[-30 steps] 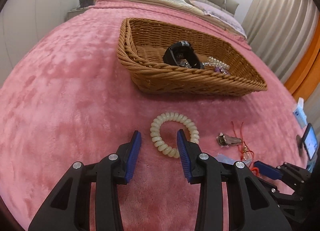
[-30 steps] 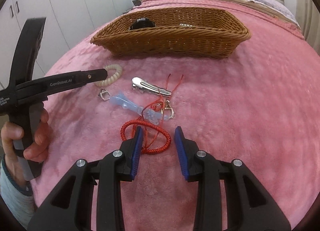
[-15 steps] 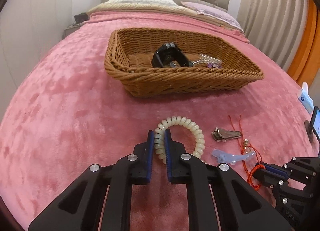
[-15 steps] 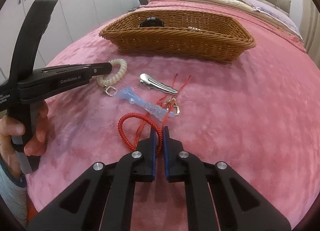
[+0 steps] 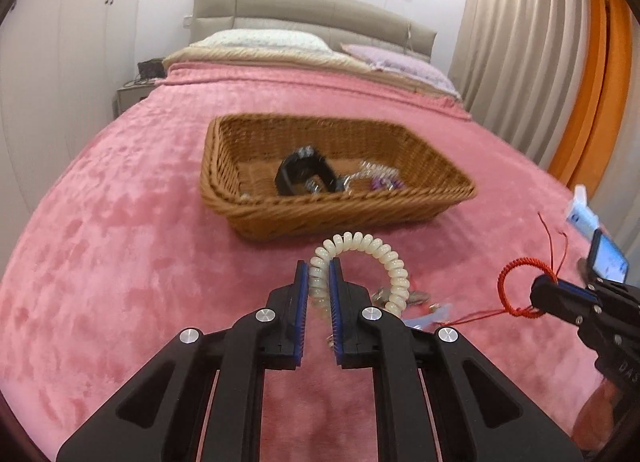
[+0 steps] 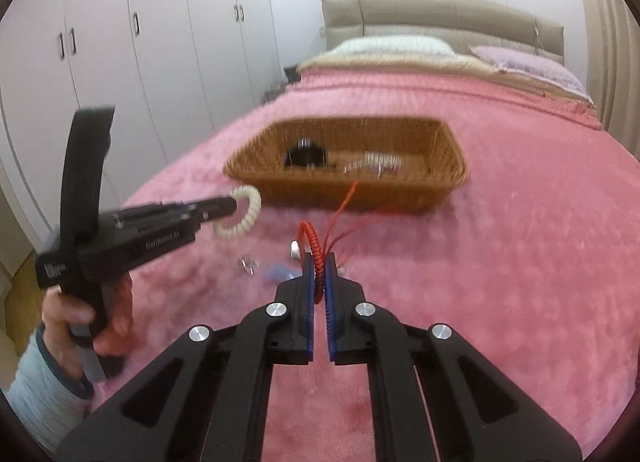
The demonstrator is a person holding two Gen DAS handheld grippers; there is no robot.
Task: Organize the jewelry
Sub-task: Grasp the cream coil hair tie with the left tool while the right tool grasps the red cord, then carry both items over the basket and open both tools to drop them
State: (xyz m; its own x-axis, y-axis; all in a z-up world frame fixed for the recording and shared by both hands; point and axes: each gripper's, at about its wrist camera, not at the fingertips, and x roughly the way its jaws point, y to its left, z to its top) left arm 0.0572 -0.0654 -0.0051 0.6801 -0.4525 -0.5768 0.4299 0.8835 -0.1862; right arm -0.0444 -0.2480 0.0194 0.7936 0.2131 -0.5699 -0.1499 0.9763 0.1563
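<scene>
Left hand-held gripper (image 5: 319, 282): pinching one side of the cream coil bracelet (image 5: 366, 262), lifted clear of the bed.
Right hand-held gripper (image 6: 319, 278): pressed together on the red cord bracelet (image 6: 312, 240), loose red threads trailing up and away from it.
Cream coil bracelet: hanging as an arch from the blue pads, just short of the basket's near wall.
Red cord bracelet: upright loop, held off the blanket; in the left view, well to the right of the coil bracelet.
Left on the bed (image 5: 100, 262): a silver hair clip (image 5: 418, 296), a pale blue piece and small metal bits below the two grippers; details too blurred to name further.
Basket (image 5: 340, 218): woven, on the pink blanket beyond both grippers; inside, a black watch (image 5: 304, 174) and a beaded piece (image 5: 376, 176).
Step in hand: likely the carry, both pieces gripped and raised, neither yet over the basket.
Next move: forward over the near rim, then pads spread above a bare part of the basket floor.
Care needed: trailing red threads may snag on the wicker rim or drag the small pieces below.
</scene>
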